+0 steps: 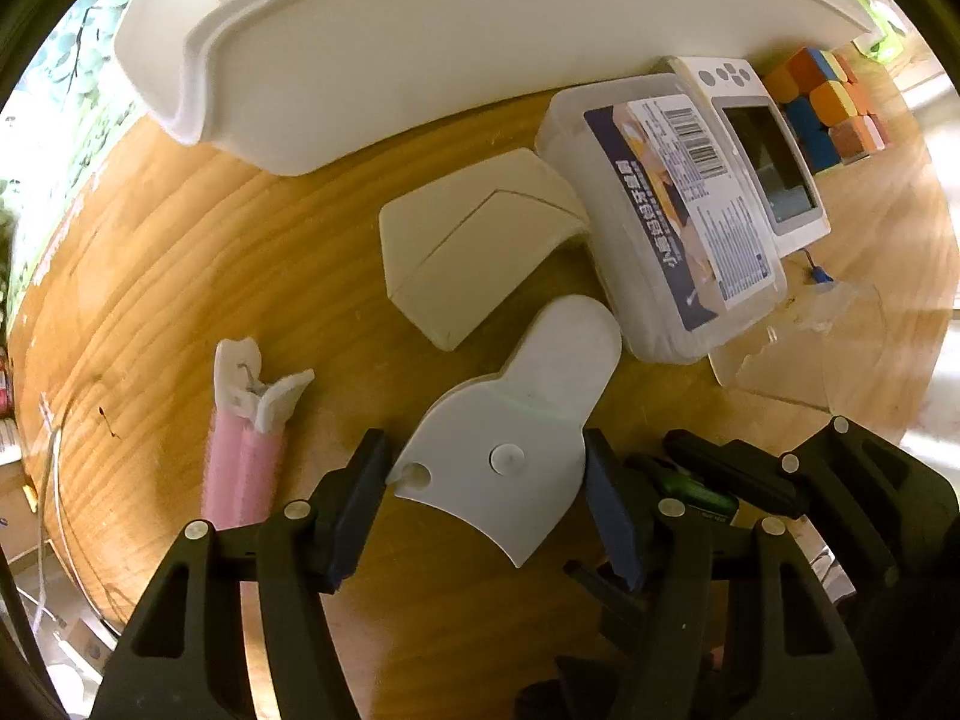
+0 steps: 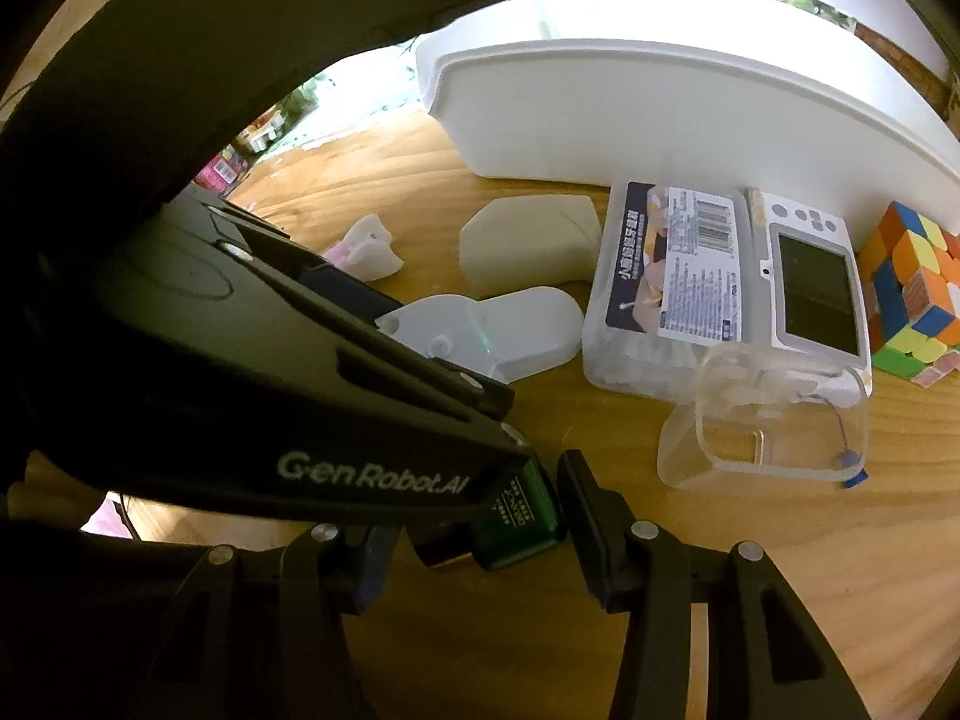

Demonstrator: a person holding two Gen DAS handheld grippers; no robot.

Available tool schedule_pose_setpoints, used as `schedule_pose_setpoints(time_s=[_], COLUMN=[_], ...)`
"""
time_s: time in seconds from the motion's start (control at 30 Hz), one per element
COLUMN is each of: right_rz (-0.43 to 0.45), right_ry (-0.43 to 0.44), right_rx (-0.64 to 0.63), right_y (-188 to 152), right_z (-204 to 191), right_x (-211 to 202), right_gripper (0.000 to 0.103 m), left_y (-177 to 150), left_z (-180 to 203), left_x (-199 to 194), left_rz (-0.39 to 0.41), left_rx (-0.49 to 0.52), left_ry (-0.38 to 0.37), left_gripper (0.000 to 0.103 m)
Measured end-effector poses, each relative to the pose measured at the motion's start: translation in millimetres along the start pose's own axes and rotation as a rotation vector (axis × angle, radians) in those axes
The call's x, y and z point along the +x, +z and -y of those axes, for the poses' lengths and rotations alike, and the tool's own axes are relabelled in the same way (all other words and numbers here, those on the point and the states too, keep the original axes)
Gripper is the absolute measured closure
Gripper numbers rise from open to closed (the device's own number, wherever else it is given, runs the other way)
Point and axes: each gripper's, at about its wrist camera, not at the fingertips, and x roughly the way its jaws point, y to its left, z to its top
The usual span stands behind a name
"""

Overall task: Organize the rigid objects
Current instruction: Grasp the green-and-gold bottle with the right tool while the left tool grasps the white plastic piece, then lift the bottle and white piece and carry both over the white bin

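In the left wrist view my left gripper (image 1: 483, 468) points straight down at the wooden table (image 1: 240, 276). A flat white plastic piece (image 1: 516, 420) with a rounded tab lies between its blue pads, which touch the piece's two side edges. The same white plastic piece (image 2: 498, 330) shows under the left gripper's black body in the right wrist view. My right gripper (image 2: 480, 516) sits close beside it, shut on a small green box (image 2: 519, 522) with a gold end. That green box (image 1: 696, 491) also shows at the lower right of the left wrist view. The right gripper's left finger is mostly hidden.
A large white tray (image 1: 420, 60) stands at the back. In front of it lie a cream angled block (image 1: 474, 246), a clear labelled box (image 1: 672, 222), a white device with a screen (image 1: 774, 168) and a colourful cube (image 2: 918, 288). A clear case (image 2: 780, 426) lies nearer; a pink roller (image 1: 246, 456) is at the left.
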Motion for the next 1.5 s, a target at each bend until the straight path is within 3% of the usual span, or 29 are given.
schedule_pose_setpoints(time_s=[0.47, 0.8, 1.03, 1.23, 1.5], right_rz=[-0.006, 0.000, 0.024, 0.068, 0.140], right_ry=[-0.007, -0.003, 0.012, 0.034, 0.050], right_rx=[-0.010, -0.038, -0.092, -0.144, -0.208], right_y=[-40, -30, -7, 16, 46], right_z=[-4, 4, 8, 16, 32], right_x=[-23, -59, -83, -106, -128], right_gripper=[0.052, 0.052, 0.052, 0.052, 0.052], left_y=[-40, -48, -40, -26, -5], left_z=[-28, -58, -68, -53, -37], left_x=[-4, -38, -78, -122, -148], left_rz=[0.029, 0.079, 0.175, 0.282, 0.415], left_rx=[-0.091, -0.199, -0.265, -0.296, -0.309], left_ry=[-0.050, -0.058, -0.068, -0.061, -0.078], left_gripper=[0.036, 0.036, 0.036, 0.036, 0.036])
